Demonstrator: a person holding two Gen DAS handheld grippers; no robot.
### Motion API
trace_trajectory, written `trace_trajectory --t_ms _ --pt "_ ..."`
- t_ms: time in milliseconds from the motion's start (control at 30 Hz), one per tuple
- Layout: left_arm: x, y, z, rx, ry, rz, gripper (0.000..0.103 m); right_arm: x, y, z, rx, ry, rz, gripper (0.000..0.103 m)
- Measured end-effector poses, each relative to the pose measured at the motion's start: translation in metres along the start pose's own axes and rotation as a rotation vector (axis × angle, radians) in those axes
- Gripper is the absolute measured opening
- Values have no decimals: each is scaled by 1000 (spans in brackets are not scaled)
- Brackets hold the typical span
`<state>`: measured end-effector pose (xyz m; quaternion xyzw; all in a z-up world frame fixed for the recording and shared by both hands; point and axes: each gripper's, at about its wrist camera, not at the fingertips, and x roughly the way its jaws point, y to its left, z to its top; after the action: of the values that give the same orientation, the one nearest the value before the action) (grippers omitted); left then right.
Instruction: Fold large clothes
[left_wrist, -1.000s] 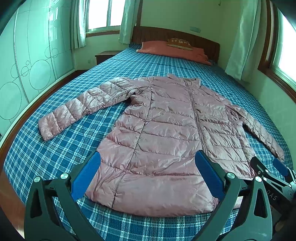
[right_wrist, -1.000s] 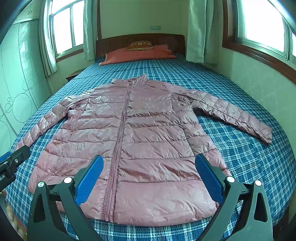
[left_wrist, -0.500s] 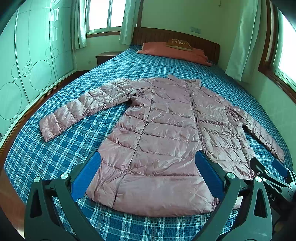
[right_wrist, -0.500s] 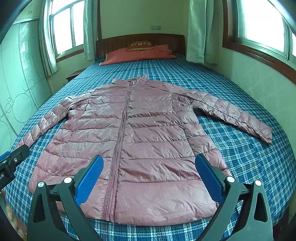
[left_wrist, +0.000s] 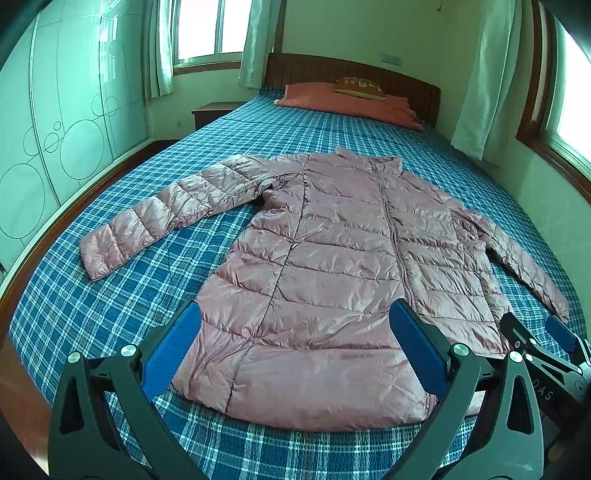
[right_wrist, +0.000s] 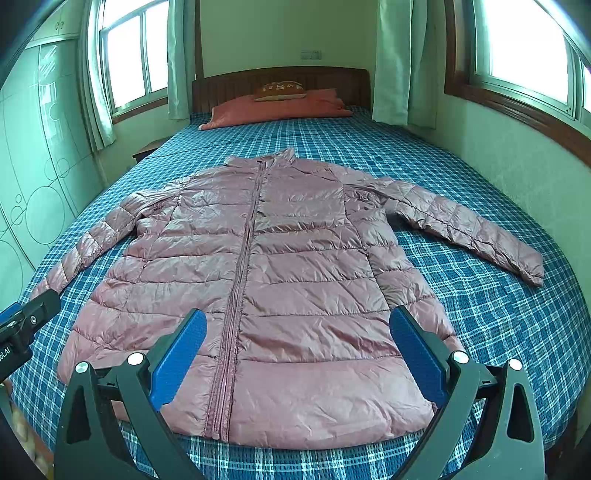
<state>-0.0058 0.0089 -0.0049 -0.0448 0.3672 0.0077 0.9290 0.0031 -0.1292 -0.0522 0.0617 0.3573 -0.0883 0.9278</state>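
Note:
A pink quilted puffer jacket (left_wrist: 332, 266) lies flat and zipped on the bed, front up, both sleeves spread out, collar toward the headboard. It also shows in the right wrist view (right_wrist: 266, 280). My left gripper (left_wrist: 295, 332) is open and empty, held above the jacket's hem on its left half. My right gripper (right_wrist: 295, 336) is open and empty, above the hem near the zipper. The right gripper also shows in the left wrist view (left_wrist: 543, 343) at the lower right. The left gripper shows at the left edge of the right wrist view (right_wrist: 22, 325).
The bed has a blue plaid cover (left_wrist: 122, 295). An orange pillow (right_wrist: 280, 107) and a wooden headboard (right_wrist: 280, 79) are at the far end. A wardrobe (left_wrist: 55, 122) stands left, a wall with windows (right_wrist: 517, 155) right. A nightstand (left_wrist: 212, 112) is beside the headboard.
Both grippers stay open. The left wrist view has shifted slightly, so the jacket sits a little lower in frame. The jacket has not moved.

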Motion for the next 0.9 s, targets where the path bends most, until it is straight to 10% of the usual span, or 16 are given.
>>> trace_trajectory --t_ms 900 --pt "2 2 -1 -9 1 -2 101 0 0 0 7 5 7 98"
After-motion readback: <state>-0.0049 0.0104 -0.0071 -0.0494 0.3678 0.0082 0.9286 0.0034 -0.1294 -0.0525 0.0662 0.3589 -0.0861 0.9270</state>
